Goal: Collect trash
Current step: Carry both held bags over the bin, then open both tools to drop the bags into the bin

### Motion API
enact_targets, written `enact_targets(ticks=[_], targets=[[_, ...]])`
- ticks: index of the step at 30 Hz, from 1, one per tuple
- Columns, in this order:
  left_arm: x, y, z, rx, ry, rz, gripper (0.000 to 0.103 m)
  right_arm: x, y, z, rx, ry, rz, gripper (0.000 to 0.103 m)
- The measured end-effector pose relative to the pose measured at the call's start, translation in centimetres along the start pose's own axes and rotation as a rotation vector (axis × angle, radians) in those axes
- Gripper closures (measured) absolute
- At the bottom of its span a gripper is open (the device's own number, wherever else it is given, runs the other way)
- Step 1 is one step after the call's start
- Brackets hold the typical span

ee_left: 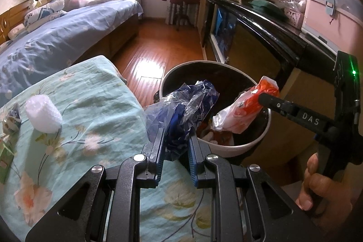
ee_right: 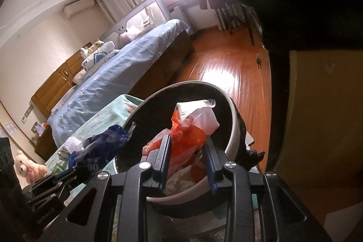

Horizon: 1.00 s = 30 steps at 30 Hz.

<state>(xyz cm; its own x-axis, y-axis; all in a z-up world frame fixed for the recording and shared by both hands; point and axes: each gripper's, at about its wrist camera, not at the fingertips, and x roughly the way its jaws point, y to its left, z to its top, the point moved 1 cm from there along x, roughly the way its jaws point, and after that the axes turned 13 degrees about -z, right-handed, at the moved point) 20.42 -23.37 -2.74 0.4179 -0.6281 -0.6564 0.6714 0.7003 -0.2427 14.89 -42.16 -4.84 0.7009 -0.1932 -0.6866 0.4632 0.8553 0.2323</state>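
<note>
A: So, which step?
B: Dropping. Right fingers hold the orange bag over the bin, loosening.
A: Left?
B: Left fingers pinch the blue wrapper, bin at one o'clock; carry over, release.

Crumpled blue-and-clear plastic wrapper pinched upright just beside the bin rim, orange-and-white plastic bag dangling over the white, black-lined trash bin, white foam roll lying on the floral sheet
</note>
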Motion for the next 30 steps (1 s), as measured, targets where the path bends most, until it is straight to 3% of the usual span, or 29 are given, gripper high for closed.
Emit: enact_targets(ticks=[24, 26, 30], targets=[[2.9, -1.3, 1.8, 0.042, 0.045, -0.001, 0.084, 1.4, 0.4, 0.3, -0.020, 0.012, -0.038, 0.072], [3.1, -1.3, 1.9, 0.039, 0.051, -0.001, 0.083, 1.5, 0.2, 0.3, -0.018, 0.013, -0.037, 0.069], [3.0, -1.2, 2.1, 0.027, 0.048, -0.005, 0.068, 1.5, 0.0, 0.2, -0.002, 0.015, -0.024, 0.052]])
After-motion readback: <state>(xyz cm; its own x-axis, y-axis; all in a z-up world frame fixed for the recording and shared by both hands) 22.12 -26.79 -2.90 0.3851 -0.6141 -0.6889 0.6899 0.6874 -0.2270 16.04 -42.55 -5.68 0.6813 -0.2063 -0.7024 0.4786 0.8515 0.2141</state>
